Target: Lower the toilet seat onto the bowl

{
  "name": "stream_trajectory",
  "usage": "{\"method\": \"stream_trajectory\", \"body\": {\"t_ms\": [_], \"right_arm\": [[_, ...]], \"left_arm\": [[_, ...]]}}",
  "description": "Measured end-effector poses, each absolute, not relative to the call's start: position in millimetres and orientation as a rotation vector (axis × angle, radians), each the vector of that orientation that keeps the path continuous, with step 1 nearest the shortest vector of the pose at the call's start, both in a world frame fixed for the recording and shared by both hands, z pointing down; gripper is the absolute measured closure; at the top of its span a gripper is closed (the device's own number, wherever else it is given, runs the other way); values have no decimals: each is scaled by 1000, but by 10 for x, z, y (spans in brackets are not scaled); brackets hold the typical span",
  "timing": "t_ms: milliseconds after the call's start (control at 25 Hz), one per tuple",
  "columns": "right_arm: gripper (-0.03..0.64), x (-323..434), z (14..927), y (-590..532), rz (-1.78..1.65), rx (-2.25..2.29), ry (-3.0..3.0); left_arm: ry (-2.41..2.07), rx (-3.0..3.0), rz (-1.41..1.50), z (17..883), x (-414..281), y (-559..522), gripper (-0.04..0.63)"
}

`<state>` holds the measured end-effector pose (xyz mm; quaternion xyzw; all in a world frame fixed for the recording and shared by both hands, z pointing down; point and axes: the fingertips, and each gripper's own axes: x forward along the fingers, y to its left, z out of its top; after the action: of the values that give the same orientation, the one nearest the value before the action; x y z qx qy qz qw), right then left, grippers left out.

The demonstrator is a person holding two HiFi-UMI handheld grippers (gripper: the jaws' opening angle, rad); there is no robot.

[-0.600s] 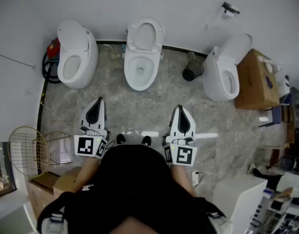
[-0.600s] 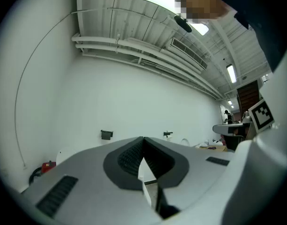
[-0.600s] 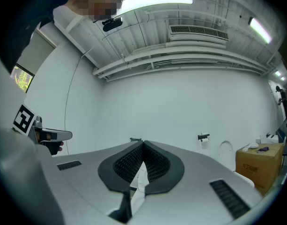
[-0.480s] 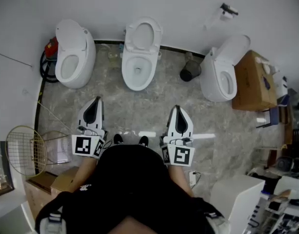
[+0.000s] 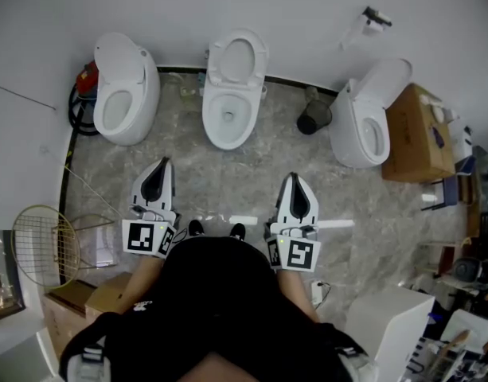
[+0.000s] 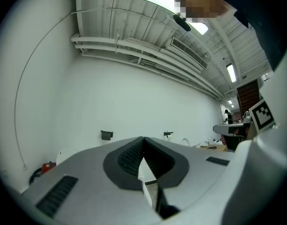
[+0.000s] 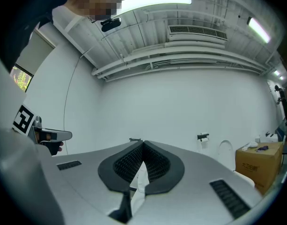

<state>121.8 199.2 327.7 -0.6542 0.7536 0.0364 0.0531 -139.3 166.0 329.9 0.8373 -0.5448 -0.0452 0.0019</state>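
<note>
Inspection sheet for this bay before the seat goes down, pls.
Surface: grey marbled floor.
Job's things: middle toilet, seat raised.
Clutter: left toilet, right toilet, black bin, cardboard box, racket.
Grippers: left tool and right tool shut, empty, short of the toilets.
Cables: black hose coil beside left toilet.
Surroundings: white wall, paper holder.

On the grey marbled floor [image 5: 259,169] the left toilet [image 5: 126,94], middle toilet [image 5: 232,106] and right toilet [image 5: 369,122] stand along the wall. A dark bin [image 5: 314,118] sits between the latter two, and a cardboard box [image 5: 419,130] is just beside the right toilet.
</note>
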Motion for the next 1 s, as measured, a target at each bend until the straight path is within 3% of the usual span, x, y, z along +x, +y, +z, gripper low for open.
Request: {"method": "stream_trajectory", "body": {"t_ms": [560,1000], "right_arm": [[594,1243,3311,1905,101,-1990,2293],[507,1212,3348,1840,108,-2002,2313]], "left_arm": [[-1731,2662,-96,3306,-1362,1596,584],[-1747,2659,-70,3314,-1395,1519,480]]}}
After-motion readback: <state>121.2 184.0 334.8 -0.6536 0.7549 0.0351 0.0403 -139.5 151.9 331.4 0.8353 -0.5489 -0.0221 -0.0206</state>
